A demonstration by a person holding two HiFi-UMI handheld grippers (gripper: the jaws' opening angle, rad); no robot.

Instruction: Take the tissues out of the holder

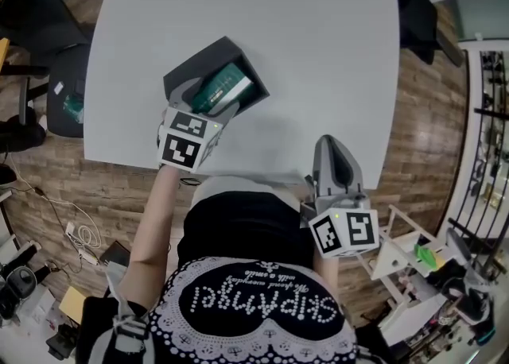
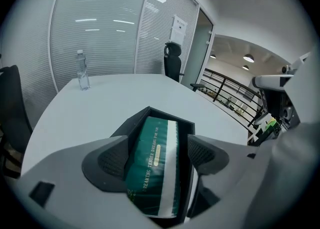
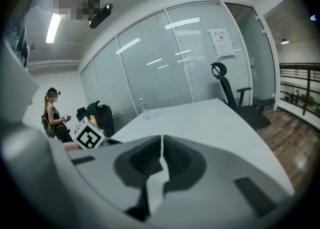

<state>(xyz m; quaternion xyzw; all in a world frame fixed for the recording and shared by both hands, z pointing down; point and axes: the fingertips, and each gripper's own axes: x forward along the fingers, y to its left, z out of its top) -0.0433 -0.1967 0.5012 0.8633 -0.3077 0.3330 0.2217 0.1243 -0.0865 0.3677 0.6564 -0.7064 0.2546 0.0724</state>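
Note:
A black open-topped holder (image 1: 193, 71) sits on the white table (image 1: 318, 52) with a dark green tissue pack (image 1: 222, 89) tilted inside it. My left gripper (image 1: 211, 104) reaches over the holder from the near side. In the left gripper view the tissue pack (image 2: 152, 165) lies between the two jaws of my left gripper (image 2: 156, 160). The left pad is against the pack's side, and a thin dark gap shows at the right pad. My right gripper (image 1: 334, 165) hangs at the table's near edge, shut and empty; the right gripper (image 3: 161, 159) points across the table.
A water bottle (image 2: 82, 71) stands at the table's far end. Office chairs (image 2: 172, 60) sit around the table. A white rack with small parts (image 1: 421, 263) stands at my right. A seated person (image 3: 54, 118) is at the left in the right gripper view.

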